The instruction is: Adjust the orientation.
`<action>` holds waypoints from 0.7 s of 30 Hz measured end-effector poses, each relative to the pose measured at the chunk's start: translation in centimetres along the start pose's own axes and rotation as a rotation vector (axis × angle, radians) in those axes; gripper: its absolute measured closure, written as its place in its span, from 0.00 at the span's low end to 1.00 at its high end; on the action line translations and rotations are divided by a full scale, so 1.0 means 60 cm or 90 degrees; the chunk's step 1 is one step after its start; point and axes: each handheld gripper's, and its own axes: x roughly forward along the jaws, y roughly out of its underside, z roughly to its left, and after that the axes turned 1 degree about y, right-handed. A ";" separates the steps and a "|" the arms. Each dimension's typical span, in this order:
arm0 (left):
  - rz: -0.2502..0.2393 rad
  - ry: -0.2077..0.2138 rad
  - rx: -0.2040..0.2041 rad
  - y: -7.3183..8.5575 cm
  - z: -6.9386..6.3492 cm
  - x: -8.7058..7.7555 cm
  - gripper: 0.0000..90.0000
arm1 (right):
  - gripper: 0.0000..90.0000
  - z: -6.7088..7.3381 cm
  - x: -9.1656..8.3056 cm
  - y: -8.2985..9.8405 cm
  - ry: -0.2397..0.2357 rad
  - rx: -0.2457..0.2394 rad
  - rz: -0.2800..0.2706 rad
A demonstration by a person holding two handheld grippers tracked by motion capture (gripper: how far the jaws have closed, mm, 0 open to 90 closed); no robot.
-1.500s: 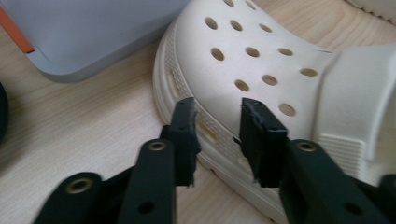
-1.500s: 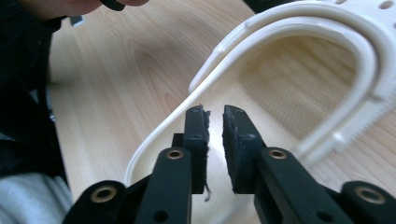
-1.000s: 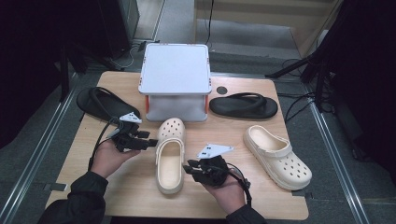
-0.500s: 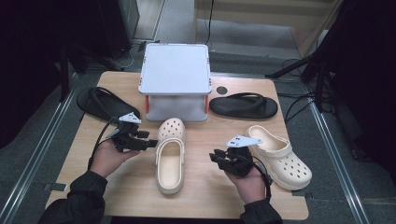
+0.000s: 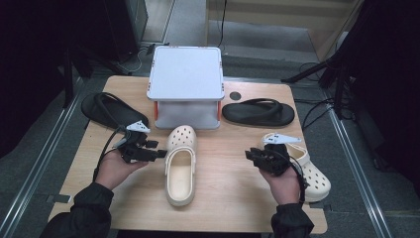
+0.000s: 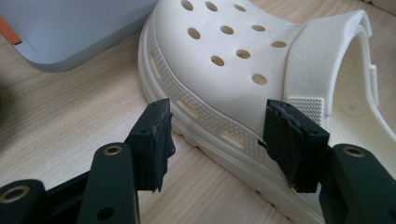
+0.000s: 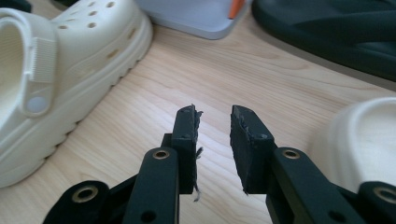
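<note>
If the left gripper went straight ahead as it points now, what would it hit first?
Probably the middle clog: the left gripper stands open, aimed at its side, just short of the sole edge.

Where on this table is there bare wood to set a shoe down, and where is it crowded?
Bare wood lies between the middle clog and the right gripper, and along the near edge of the table. The back is crowded: left sandal, grey box, right sandal.
</note>
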 end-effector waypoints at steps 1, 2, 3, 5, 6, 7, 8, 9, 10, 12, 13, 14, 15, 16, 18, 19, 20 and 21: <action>0.001 0.001 0.000 0.001 0.000 0.000 0.47 | 0.80 -0.015 -0.004 -0.001 0.014 0.009 -0.001; 0.003 0.002 0.001 0.001 -0.001 0.000 0.47 | 0.80 -0.015 -0.004 -0.001 0.014 0.009 -0.001; 0.003 0.001 0.000 0.003 -0.001 0.000 0.47 | 0.79 -0.023 -0.006 -0.002 0.021 0.012 0.000; 0.004 0.001 0.000 0.005 -0.003 0.000 0.47 | 0.79 -0.039 -0.009 -0.004 0.033 0.017 0.002; 0.006 0.000 0.002 0.006 -0.003 -0.001 0.47 | 0.78 -0.043 -0.012 -0.005 0.038 0.017 0.004; 0.006 -0.003 0.001 0.008 -0.003 -0.003 0.47 | 0.78 -0.048 -0.015 -0.005 0.044 0.014 0.005; 0.006 -0.003 0.001 0.009 -0.002 -0.004 0.47 | 0.77 -0.054 -0.019 -0.005 0.049 0.014 0.007; 0.004 -0.003 -0.002 0.011 -0.001 -0.005 0.47 | 0.77 -0.058 -0.023 -0.005 0.055 0.014 0.008; 0.004 -0.004 -0.003 0.012 0.000 -0.008 0.47 | 0.76 -0.064 -0.027 -0.004 0.057 0.017 0.010; 0.001 -0.006 -0.008 0.015 0.003 -0.010 0.47 | 0.75 -0.076 -0.036 -0.002 0.062 0.023 0.012; -0.001 -0.008 -0.011 0.017 0.003 -0.012 0.47 | 0.75 -0.081 -0.041 0.000 0.064 0.026 0.012; 0.000 -0.008 -0.011 0.018 0.004 -0.013 0.47 | 0.75 -0.089 -0.053 0.002 0.067 0.024 0.008; 0.000 -0.009 -0.011 0.019 0.004 -0.014 0.47 | 0.75 -0.089 -0.053 0.002 0.067 0.024 0.008; -0.001 -0.011 -0.013 0.021 0.005 -0.015 0.47 | 0.76 -0.094 -0.060 0.003 0.072 0.027 0.003; -0.001 -0.012 -0.016 0.023 0.005 -0.016 0.47 | 0.76 -0.107 -0.074 0.002 0.077 0.043 -0.007; -0.001 -0.011 -0.017 0.024 0.006 -0.017 0.47 | 0.77 -0.121 -0.085 0.000 0.081 0.050 -0.007; -0.002 -0.013 -0.018 0.024 0.005 -0.017 0.47 | 0.77 -0.121 -0.085 0.000 0.081 0.050 -0.007; -0.001 -0.014 -0.020 0.026 0.006 -0.018 0.47 | 0.77 -0.135 -0.094 -0.002 0.093 0.055 0.001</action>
